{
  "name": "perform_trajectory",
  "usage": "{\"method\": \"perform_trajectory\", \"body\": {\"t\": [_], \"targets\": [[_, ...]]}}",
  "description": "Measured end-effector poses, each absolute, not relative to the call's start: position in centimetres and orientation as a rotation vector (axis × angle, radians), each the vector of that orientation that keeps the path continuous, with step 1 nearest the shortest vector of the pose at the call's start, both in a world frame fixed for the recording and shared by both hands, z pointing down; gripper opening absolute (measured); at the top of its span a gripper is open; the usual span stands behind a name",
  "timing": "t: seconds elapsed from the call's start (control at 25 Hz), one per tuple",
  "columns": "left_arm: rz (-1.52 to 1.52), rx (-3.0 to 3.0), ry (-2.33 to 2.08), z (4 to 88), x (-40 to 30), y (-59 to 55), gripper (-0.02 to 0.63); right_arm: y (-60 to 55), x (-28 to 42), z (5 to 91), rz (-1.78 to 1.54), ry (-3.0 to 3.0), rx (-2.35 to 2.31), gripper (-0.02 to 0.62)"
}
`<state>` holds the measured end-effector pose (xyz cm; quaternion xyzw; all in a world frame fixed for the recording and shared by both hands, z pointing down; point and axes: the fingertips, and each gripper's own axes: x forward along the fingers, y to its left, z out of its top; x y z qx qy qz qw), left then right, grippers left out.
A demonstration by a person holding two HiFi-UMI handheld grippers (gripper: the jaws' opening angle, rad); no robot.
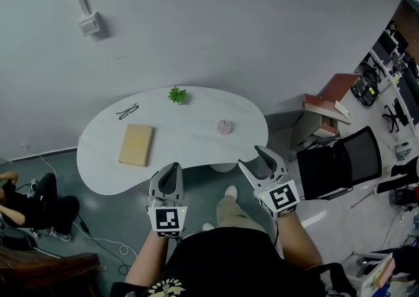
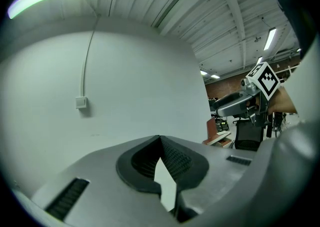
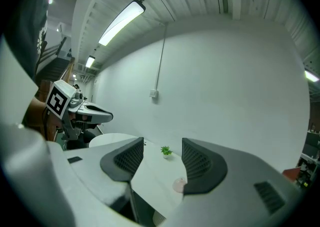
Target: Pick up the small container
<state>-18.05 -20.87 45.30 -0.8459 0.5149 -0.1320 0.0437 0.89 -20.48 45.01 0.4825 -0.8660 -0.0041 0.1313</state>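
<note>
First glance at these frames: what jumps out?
The white kidney-shaped table fills the middle of the head view, with the small pink container toward its right end and a tan board toward its left. Both grippers hang by its near edge, touching nothing: the left gripper is shut, the right gripper open and empty.

— What's the room like from your end?
— I see a plain pale wall (image 1: 229, 27) with a small box (image 1: 90, 23), a grey floor (image 1: 131, 207), a white curved table (image 1: 196, 152), a black office chair (image 1: 340, 165) and a strip light (image 3: 120, 21) overhead.
</note>
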Motion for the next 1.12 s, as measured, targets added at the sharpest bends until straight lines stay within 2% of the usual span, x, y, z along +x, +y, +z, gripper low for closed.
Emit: {"method": "perform_trajectory", "body": {"t": [1.12], "targets": [[-0.417, -2.549, 1.604, 43.7, -10.9, -37.7, 0.005, -37.3, 5.2, 45.9, 0.009, -2.558, 1.248, 0.239]]}}
